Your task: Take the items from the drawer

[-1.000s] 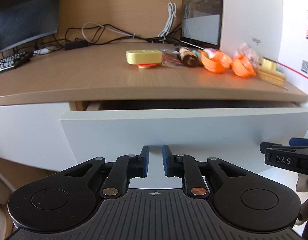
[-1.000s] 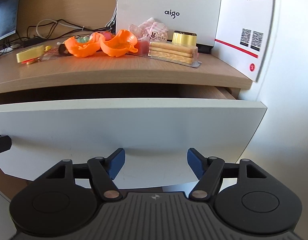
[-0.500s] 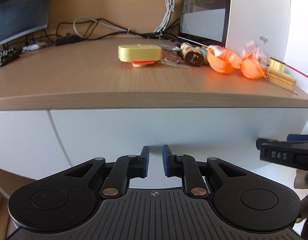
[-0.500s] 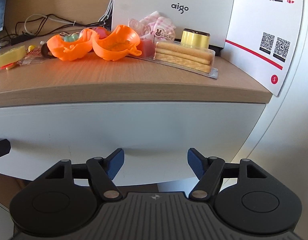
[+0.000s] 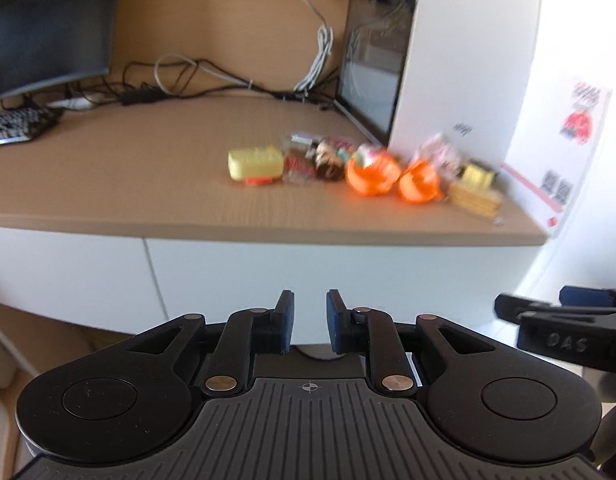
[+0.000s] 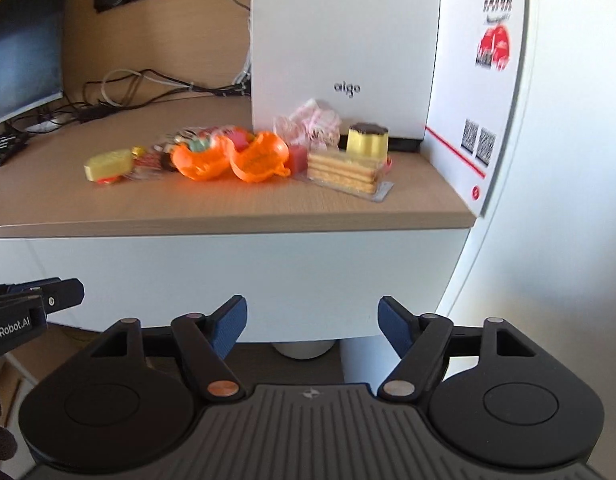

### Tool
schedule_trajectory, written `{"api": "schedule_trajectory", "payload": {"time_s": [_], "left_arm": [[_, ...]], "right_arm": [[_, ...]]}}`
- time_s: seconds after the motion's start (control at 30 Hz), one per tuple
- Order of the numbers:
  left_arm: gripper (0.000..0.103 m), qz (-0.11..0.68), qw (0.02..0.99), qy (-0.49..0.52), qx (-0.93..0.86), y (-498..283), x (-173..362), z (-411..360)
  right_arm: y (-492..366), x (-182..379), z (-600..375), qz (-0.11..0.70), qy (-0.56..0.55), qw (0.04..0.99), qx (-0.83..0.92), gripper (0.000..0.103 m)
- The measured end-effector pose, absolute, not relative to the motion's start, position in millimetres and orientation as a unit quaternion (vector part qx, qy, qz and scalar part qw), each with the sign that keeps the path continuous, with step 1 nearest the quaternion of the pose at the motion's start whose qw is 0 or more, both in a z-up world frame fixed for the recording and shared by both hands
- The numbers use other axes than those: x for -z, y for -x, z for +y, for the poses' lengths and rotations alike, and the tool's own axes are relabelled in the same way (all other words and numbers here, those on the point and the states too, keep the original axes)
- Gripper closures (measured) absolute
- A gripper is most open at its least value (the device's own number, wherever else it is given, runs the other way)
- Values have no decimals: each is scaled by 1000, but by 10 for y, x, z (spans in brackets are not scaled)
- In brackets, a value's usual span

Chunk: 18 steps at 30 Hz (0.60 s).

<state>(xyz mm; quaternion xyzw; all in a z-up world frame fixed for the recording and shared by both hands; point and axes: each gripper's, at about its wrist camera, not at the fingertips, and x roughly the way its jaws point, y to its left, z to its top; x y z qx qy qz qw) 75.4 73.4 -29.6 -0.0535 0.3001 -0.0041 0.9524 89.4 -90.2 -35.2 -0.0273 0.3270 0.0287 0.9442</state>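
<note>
Left view alone shows keyboard (image 5: 16, 128) at desk's (image 5: 148, 184) far left edge, left gripper (image 5: 310, 322) narrowly parted, opening, empty, right gripper (image 6: 312, 328) wide, opening, empty, drawer (image 6: 248, 280) closed

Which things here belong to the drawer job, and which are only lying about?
Job:
- drawer, shut
- snacks and toys on the desk: yellow box, orange shells, wafers, pudding cup

Lying about:
- monitor
- keyboard
- cables
- white box
</note>
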Motion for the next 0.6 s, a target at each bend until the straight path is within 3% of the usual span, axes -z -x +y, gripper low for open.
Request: {"api": "schedule_trajectory", "payload": {"time_s": [0.1, 0.23, 0.6], "left_arm": [[84, 303, 952, 43, 6, -552, -40, 634], [84, 314, 947, 66, 4, -363, -308, 569], [85, 325, 944, 43, 26, -200, -390, 300]], "right_arm": [[-710, 44, -915, 353, 27, 934, -49, 24], [-443, -341, -919, 329, 42, 942, -57, 20], [-257, -571, -1077, 341, 22, 938, -57, 18]]}}
